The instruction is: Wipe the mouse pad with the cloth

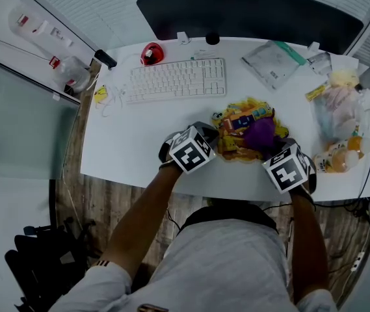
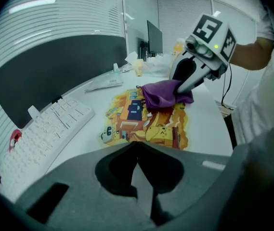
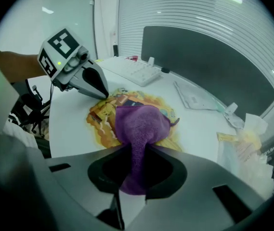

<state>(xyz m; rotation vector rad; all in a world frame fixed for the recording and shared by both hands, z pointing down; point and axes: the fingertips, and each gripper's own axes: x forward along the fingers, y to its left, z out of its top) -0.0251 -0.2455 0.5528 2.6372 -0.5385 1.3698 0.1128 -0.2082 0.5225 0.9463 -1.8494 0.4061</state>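
Observation:
A yellow and orange cartoon-print mouse pad (image 1: pixel 237 125) (image 2: pixel 141 121) (image 3: pixel 103 124) lies flat on the white desk (image 1: pixel 126 142), in front of the keyboard. On its right part rests a purple cloth (image 1: pixel 260 134) (image 2: pixel 163 94) (image 3: pixel 141 124), bunched up. My right gripper (image 1: pixel 270 149) (image 2: pixel 179 91) (image 3: pixel 136 153) is shut on the cloth's near end, and the rest of the cloth spreads over the pad. My left gripper (image 1: pixel 215 137) (image 2: pixel 137 146) (image 3: pixel 106 95) is shut, its tips down on the pad's left edge.
A white keyboard (image 1: pixel 177 78) (image 2: pixel 45 129) lies behind the pad, a red object (image 1: pixel 151 54) beside it. A clear pouch of papers (image 1: pixel 272 62) and plastic bags of food (image 1: pixel 337 116) crowd the right. A dark screen (image 1: pixel 250 12) stands at the back. The desk's front edge is close.

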